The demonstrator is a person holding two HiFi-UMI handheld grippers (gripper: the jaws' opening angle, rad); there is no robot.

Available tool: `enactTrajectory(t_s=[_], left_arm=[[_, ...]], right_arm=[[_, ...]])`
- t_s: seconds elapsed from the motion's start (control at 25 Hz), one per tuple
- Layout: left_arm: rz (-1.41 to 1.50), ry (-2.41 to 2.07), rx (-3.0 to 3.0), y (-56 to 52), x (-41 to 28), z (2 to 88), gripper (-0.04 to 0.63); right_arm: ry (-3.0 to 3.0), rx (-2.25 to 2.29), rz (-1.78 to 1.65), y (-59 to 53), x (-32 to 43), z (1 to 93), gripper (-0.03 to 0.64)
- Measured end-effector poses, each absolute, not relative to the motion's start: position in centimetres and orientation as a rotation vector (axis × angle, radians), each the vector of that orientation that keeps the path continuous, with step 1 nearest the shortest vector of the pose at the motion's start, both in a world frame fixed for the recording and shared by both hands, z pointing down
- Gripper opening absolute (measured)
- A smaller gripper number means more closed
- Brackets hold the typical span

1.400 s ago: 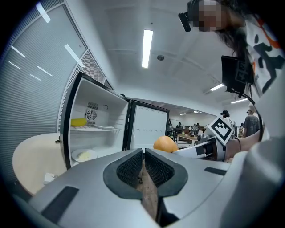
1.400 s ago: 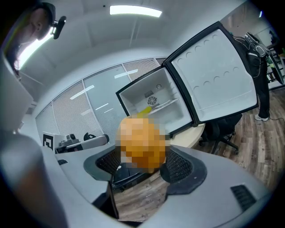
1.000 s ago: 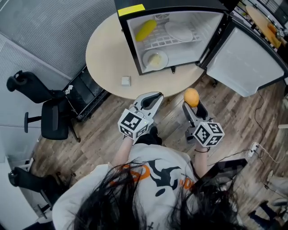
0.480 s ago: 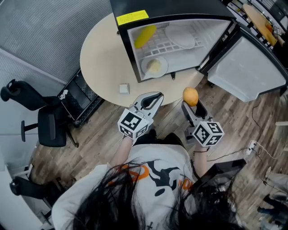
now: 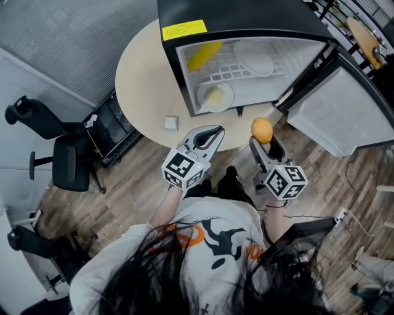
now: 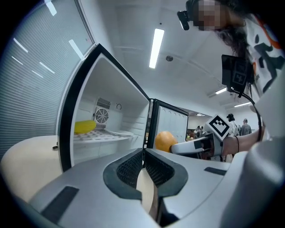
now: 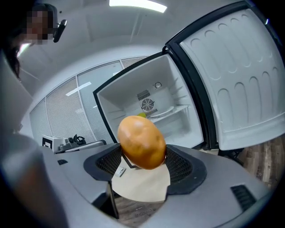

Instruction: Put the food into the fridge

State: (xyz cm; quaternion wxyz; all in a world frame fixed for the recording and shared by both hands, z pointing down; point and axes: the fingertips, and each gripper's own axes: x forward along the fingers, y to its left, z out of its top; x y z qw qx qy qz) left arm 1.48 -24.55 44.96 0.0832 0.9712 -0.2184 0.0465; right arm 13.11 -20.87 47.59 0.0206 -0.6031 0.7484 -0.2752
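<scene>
Clamping orange fruit [image 7: 141,141], right tool [image 7: 143,156]; left tool [image 6: 143,156] pressed together, empty.

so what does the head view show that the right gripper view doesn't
Only the head view: the shut, empty left gripper, the yellow label on the fridge's black top, and a white plate of pale food on the fridge floor.
Only the right gripper view: the ceiling light strip and the dark mesh pads pressing the fruit.
Both: the open white-lined black fridge, the yellow item on its shelf, the round beige table, and the round orange fruit held by the right gripper.
</scene>
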Motion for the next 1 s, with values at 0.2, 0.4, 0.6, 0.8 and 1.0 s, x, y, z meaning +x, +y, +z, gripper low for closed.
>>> enactTrajectory(t_s=[0.2, 0.4, 0.6, 0.8, 1.0], left_arm=[[0.116, -0.733, 2.888, -26.6, 3.2, 44.1, 0.012], [0.124, -0.761, 2.891, -28.0, 5.7, 43.9, 0.012], [0.139, -0.786, 2.890, -29.2, 7.4, 43.8, 0.014], [0.154, -0.815, 2.884, -30.2, 8.4, 43.9, 0.012], [0.168, -0.838, 2.876, -30.7, 8.9, 44.2, 0.012]], right_arm=[[2.396, -1.809, -0.837, -23.2, 14.7, 46.7, 0.322], [2.450, -1.772, -0.791, -25.6, 16.9, 45.7, 0.322], [2.530, -1.758, -0.713, -28.5, 18.4, 44.7, 0.322], [2.634, -1.744, -0.596, -32.0, 18.7, 43.0, 0.322], [2.785, -1.763, -0.393, -35.7, 17.6, 41.1, 0.322]])
